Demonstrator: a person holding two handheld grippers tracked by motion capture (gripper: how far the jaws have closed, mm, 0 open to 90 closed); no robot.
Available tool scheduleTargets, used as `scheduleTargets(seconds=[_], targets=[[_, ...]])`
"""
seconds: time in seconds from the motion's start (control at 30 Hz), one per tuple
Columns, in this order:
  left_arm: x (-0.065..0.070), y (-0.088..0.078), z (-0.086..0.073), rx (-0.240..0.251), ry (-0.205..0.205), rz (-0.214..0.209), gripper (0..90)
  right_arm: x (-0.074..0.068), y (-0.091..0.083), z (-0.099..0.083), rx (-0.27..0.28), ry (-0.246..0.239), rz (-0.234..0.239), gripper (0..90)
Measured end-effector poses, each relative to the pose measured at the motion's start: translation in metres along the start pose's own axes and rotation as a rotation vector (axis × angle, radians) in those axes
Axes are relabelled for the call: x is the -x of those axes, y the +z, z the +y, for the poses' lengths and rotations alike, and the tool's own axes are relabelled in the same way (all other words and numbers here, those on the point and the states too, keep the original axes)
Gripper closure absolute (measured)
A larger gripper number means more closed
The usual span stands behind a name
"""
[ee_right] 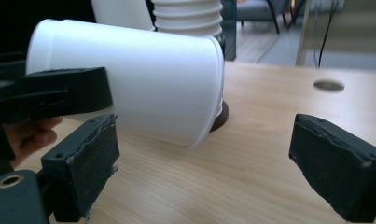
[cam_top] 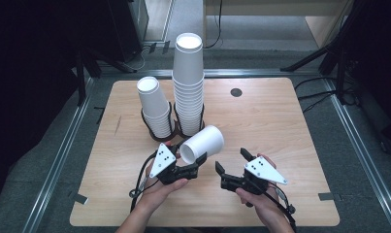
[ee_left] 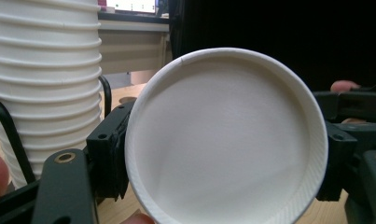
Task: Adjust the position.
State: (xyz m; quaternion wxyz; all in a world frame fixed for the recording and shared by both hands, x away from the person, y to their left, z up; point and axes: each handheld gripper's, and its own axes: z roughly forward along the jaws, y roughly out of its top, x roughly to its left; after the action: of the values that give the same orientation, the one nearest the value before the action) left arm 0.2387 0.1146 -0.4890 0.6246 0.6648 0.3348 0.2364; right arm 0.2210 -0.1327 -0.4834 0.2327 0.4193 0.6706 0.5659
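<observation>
A single white paper cup [cam_top: 203, 141] lies on its side just above the wooden table [cam_top: 290, 145], with my left gripper [cam_top: 199, 161] shut on its narrow base end. In the left gripper view the cup's round base [ee_left: 227, 140] faces the camera between the two black fingers [ee_left: 108, 154]. My right gripper [cam_top: 233, 162] stands open to the right of the cup, nothing between its pads [ee_right: 90, 163]. In the right gripper view the cup [ee_right: 143, 79] lies ahead and left, its rim pointing right.
Two stacks of white cups stand in black wire holders behind the grippers: a tall stack [cam_top: 188, 82] and a shorter stack [cam_top: 154, 107] to its left. A dark round hole [cam_top: 236, 92] sits in the tabletop at the back. Bare wood extends to the right.
</observation>
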Motion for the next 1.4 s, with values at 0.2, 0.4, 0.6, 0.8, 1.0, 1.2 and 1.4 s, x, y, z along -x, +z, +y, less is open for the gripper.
scheduleTargets(seconds=[0.2, 0.4, 0.6, 0.8, 1.0, 1.2, 1.4], targets=[[0.0, -0.001, 0.001, 0.015, 0.002, 0.003, 24.3, 0.0, 0.005, 0.002, -0.04, 0.178, -0.007, 6.4], [0.002, 0.0, 0.0, 0.027, -0.001, -0.005, 24.3, -0.002, 0.007, 0.009, -0.027, 0.354, 0.037, 0.0], [0.004, 0.0, 0.0, 0.036, 0.003, -0.003, 24.3, 0.0, 0.011, 0.011, -0.013, 0.57, 0.066, 0.0], [0.005, 0.0, -0.001, 0.036, 0.006, -0.005, 24.3, -0.001, 0.013, 0.012, 0.01, 0.705, 0.068, 0.0], [0.006, 0.001, -0.002, 0.042, 0.014, 0.0, 24.2, 0.001, 0.016, 0.009, 0.006, 0.902, 0.093, 0.0], [0.006, 0.0, -0.002, 0.046, 0.018, -0.002, 24.2, 0.003, 0.018, 0.008, 0.003, 1.046, 0.082, 0.0], [0.008, 0.0, -0.002, 0.056, 0.027, -0.003, 24.2, 0.004, 0.021, 0.005, -0.01, 1.2, 0.097, 0.0]])
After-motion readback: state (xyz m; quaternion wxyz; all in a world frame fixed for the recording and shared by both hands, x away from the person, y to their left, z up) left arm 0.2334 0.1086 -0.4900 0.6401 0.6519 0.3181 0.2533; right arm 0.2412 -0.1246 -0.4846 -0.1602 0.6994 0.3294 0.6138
